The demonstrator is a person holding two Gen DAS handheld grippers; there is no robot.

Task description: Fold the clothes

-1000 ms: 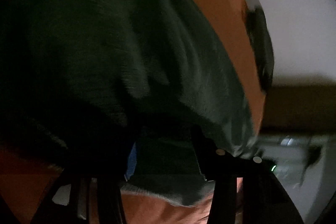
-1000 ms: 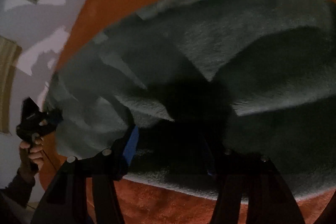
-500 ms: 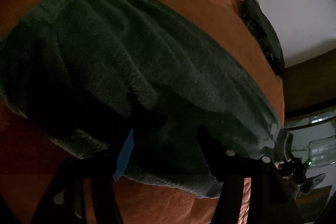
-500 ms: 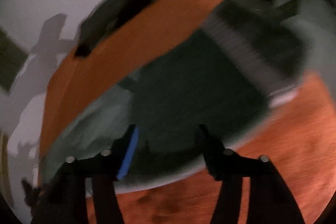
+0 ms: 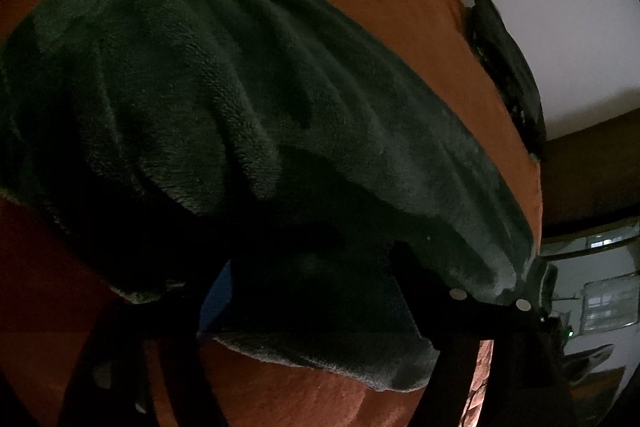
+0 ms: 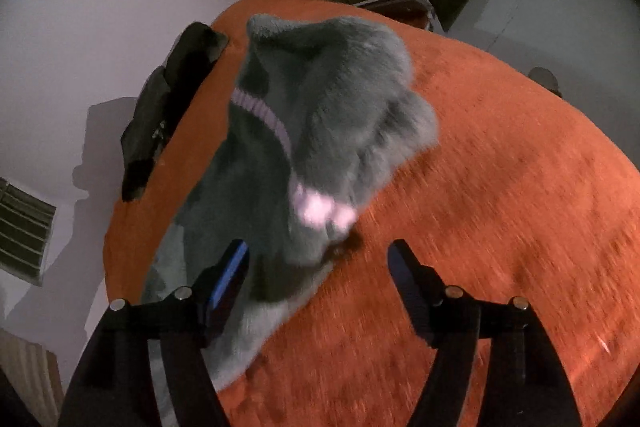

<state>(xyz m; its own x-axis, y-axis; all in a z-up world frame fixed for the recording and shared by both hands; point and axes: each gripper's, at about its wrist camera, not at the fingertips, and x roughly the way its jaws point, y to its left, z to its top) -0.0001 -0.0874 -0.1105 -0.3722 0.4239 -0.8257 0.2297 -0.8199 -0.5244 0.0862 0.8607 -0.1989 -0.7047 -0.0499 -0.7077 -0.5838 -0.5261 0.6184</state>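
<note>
A: The orange bed cover (image 6: 500, 167) carries the grey fleece garment (image 6: 320, 115), bunched near its far edge.

B: Left gripper (image 5: 308, 287) opening over the hem; right gripper (image 6: 320, 267) opening, nothing pinched. The released fold could slump crooked.
</note>
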